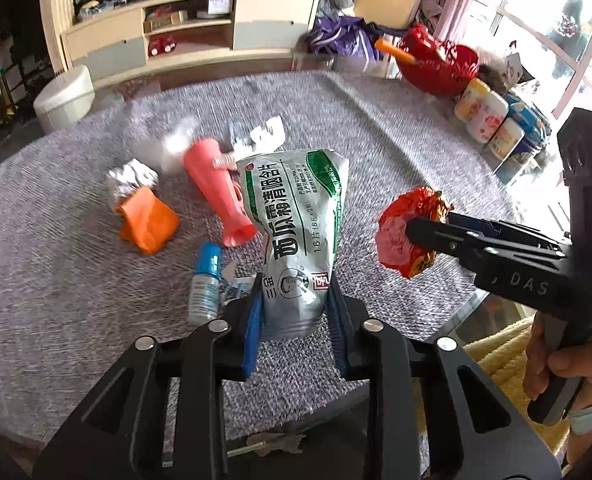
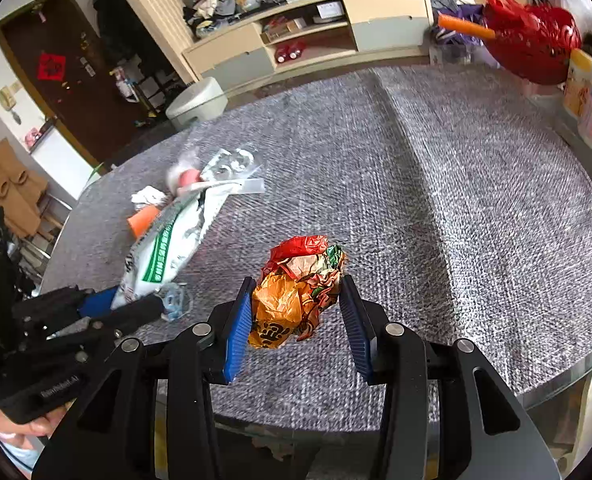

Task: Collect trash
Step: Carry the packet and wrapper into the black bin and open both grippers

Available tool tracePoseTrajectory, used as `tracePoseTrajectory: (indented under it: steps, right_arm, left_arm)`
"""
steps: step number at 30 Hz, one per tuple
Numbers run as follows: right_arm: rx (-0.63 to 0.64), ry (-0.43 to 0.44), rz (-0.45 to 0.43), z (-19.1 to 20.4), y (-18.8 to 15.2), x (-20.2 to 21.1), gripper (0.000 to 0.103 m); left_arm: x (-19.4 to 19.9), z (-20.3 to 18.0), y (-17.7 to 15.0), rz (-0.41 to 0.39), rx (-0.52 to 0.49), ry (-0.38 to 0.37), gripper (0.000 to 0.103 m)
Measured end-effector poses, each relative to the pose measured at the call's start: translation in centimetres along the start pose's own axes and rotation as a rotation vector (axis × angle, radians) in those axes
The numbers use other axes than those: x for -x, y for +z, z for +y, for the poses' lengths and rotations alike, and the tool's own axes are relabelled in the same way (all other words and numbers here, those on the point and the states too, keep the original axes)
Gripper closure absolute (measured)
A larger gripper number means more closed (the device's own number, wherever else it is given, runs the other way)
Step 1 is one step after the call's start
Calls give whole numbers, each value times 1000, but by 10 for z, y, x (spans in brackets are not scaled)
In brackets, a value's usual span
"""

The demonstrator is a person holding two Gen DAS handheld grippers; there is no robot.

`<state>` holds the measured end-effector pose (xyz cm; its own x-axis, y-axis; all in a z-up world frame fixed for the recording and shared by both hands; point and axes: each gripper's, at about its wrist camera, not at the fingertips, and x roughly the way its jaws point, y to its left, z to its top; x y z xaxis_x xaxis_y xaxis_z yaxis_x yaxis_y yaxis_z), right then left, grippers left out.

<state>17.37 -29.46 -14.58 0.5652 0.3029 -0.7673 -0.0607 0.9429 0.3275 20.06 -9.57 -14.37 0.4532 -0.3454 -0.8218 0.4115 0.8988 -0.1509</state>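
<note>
My left gripper (image 1: 296, 286) is shut on the bottom end of a silver-and-green foil pouch (image 1: 296, 208), which stands up between the blue pads. The right wrist view shows that pouch (image 2: 164, 248) slanting up from the left gripper (image 2: 134, 300), above the grey cloth. My right gripper (image 2: 296, 286) is shut on a crumpled red-and-orange wrapper (image 2: 292, 300); from the left it appears as a ball (image 1: 396, 240) at the right gripper's (image 1: 414, 232) tips. On the cloth lie a coral plastic tube (image 1: 216, 192), an orange carton piece (image 1: 148, 220), a small blue-capped bottle (image 1: 206, 280) and a clear blister pack (image 1: 256, 136).
The round table (image 1: 396, 128) is covered with grey woven cloth. At its far right edge stand a red basket (image 1: 440, 64) and several labelled jars (image 1: 484, 112). A white stool (image 1: 64, 96) and a low cabinet (image 1: 184, 36) are beyond the table. A hand (image 1: 564, 364) grips the right handle.
</note>
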Motion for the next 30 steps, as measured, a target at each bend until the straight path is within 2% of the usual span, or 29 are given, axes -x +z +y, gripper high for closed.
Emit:
tracePoseTrajectory:
  steps: [7, 14, 21, 30]
  right_arm:
    - [32, 17, -58, 16, -3, 34, 59]
    - [69, 38, -100, 34, -19, 66, 59]
    - [111, 56, -94, 51, -52, 80, 59]
    - [152, 46, -17, 67, -105, 70, 59]
  left_arm:
    - [53, -8, -3, -94, 4, 16, 79]
    - [112, -9, -31, -175, 22, 40, 79]
    - [131, -14, -77, -162, 36, 51, 79]
    - [121, -16, -143, -96, 70, 44, 79]
